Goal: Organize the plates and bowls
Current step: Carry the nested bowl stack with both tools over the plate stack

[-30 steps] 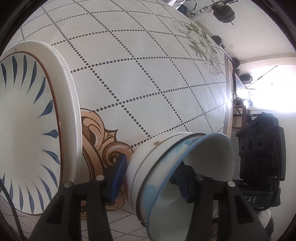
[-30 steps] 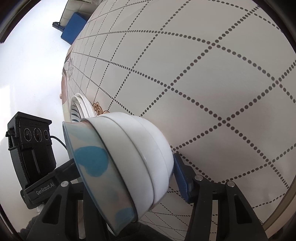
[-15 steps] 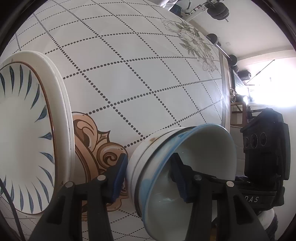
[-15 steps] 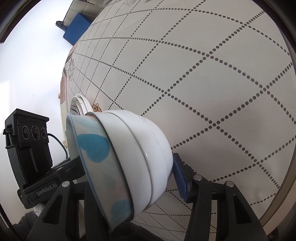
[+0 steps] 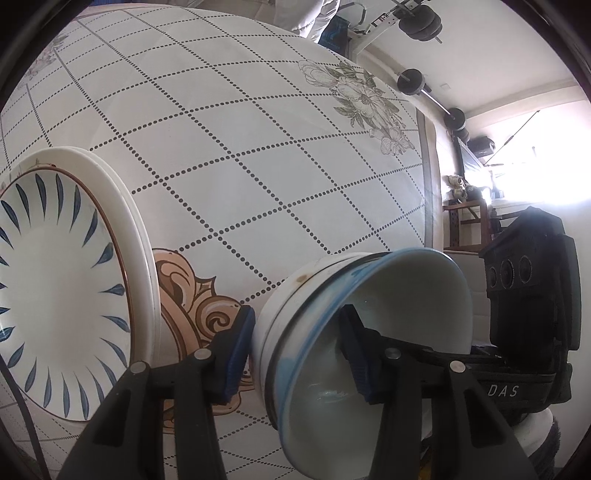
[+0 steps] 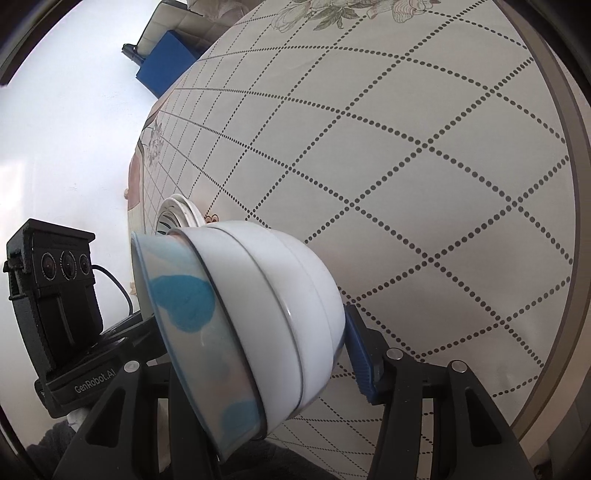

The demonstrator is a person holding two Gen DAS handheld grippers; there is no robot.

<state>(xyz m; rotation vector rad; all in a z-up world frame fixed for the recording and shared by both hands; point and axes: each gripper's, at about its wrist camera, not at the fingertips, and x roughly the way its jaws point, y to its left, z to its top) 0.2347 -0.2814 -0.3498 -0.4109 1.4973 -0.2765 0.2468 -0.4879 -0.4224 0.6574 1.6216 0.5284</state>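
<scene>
A stack of nested bowls (image 5: pixel 295 325), white outside with a blue-patterned bowl on top, is held by both grippers above the table. My left gripper (image 5: pixel 295 354) is shut on its near wall, one pad outside and one inside. My right gripper (image 6: pixel 258 354) grips the opposite wall of the bowl stack (image 6: pixel 266 314); its left finger is hidden behind the bowls. A stack of white plates (image 5: pixel 70 288) with blue leaf strokes lies at the left, and shows small in the right wrist view (image 6: pixel 181 214).
The table wears a white cloth (image 5: pixel 258 155) with a dotted diamond grid, flower prints and a brown scroll motif (image 5: pixel 192 299). The table edge (image 5: pixel 428 184) runs at the right. Weights and a rack (image 5: pixel 417 18) stand beyond it. A blue box (image 6: pixel 166 62) sits on the floor.
The bowl stack and both grippers have risen and pulled back a little from the table; more of the cloth and the far room shows. Both grips are unchanged.
</scene>
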